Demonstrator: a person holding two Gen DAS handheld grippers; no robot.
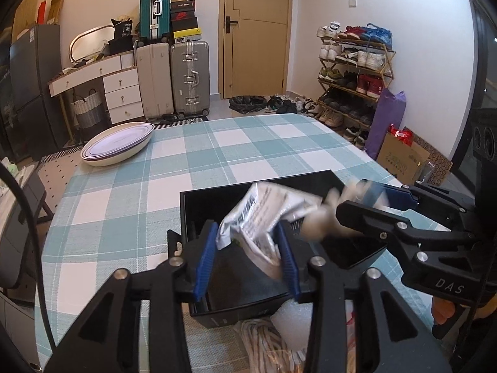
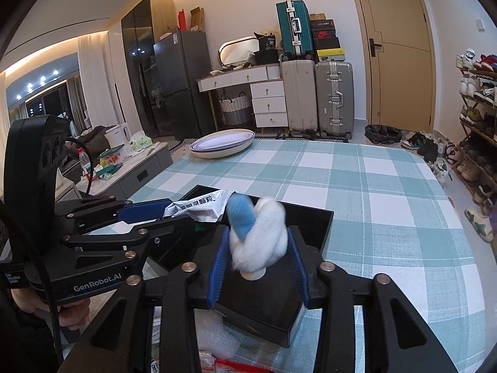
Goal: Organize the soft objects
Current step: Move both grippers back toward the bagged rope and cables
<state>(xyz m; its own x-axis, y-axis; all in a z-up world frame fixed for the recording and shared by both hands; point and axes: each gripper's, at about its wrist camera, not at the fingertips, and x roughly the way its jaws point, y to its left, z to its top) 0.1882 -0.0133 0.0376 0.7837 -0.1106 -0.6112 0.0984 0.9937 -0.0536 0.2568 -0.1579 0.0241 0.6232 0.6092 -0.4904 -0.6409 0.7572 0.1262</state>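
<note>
A black open box stands on the checked tablecloth; it also shows in the right wrist view. My left gripper is shut on a crinkled silver-white printed pouch and holds it over the box. The pouch also shows in the right wrist view. My right gripper is shut on a white and blue plush toy above the box. In the left wrist view the right gripper comes in from the right, its toy blurred.
A stack of oval white plates sits at the table's far left corner. Soft packages, bubble wrap and a woven item lie at the near edge below the grippers. Suitcases, drawers and a shoe rack stand beyond the table.
</note>
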